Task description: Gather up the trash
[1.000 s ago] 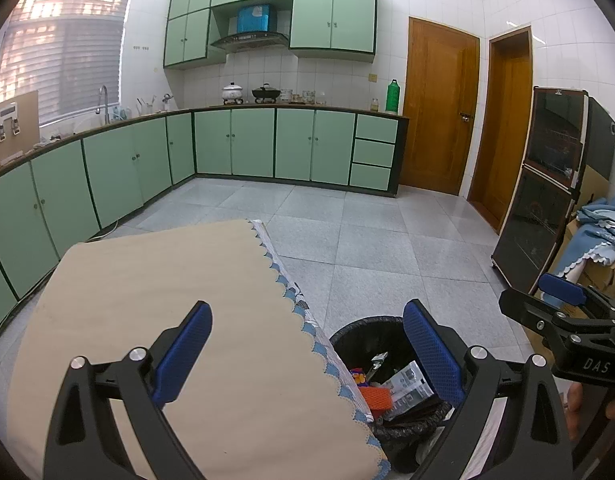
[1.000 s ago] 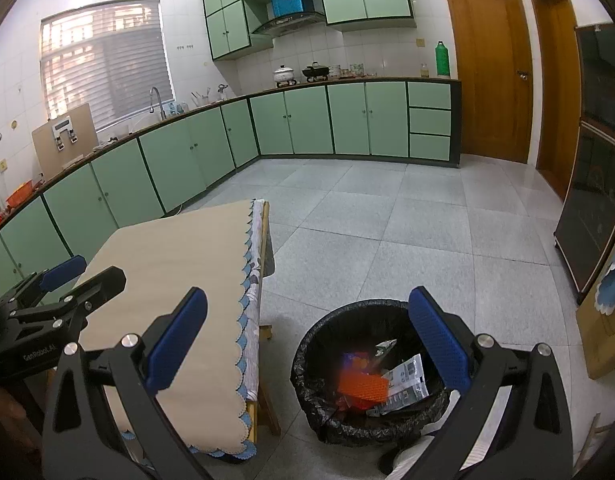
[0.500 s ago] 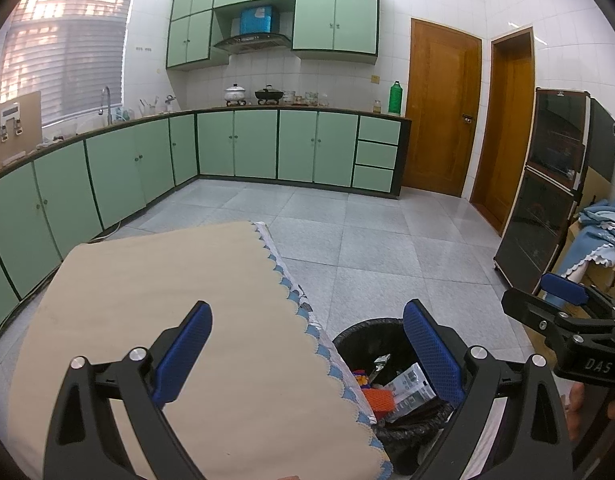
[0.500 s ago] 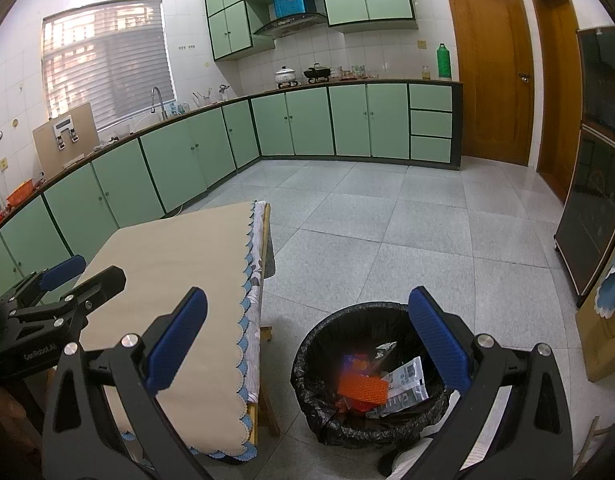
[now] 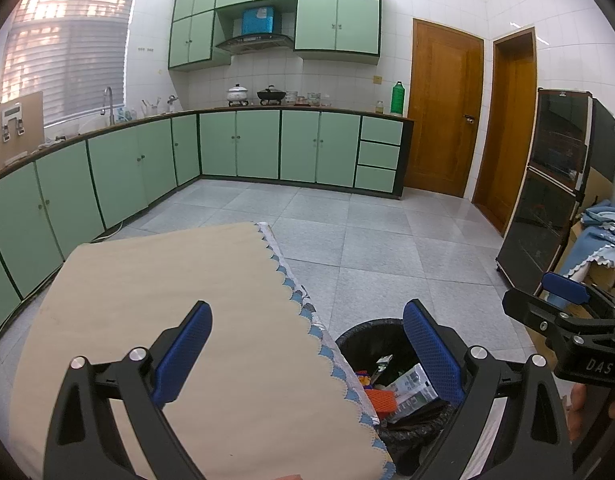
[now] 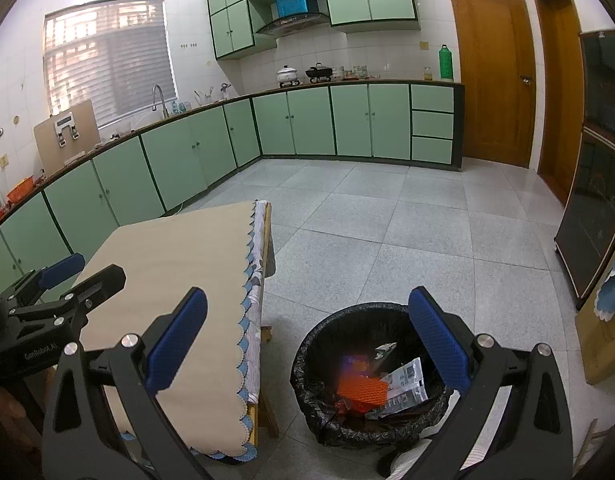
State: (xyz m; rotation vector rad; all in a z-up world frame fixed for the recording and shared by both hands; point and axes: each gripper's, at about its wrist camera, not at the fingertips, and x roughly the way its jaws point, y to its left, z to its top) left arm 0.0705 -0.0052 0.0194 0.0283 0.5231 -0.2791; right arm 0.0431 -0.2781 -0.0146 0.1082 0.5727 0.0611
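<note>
A black-lined trash bin stands on the floor right of the table; it also shows in the left wrist view. Inside lie an orange mesh piece, a white printed wrapper and other scraps. My left gripper is open and empty above the table's right edge. My right gripper is open and empty above the gap between table and bin. Each gripper shows at the edge of the other's view: the left in the right wrist view, the right in the left wrist view.
The table has a beige cloth with a blue scalloped edge. Green cabinets line the left and far walls. Two wooden doors and a dark glass cabinet stand at the right. Grey tiled floor lies beyond.
Both grippers stay open and almost still. The left wrist view has shifted very slightly; the bin's contents have not moved.
</note>
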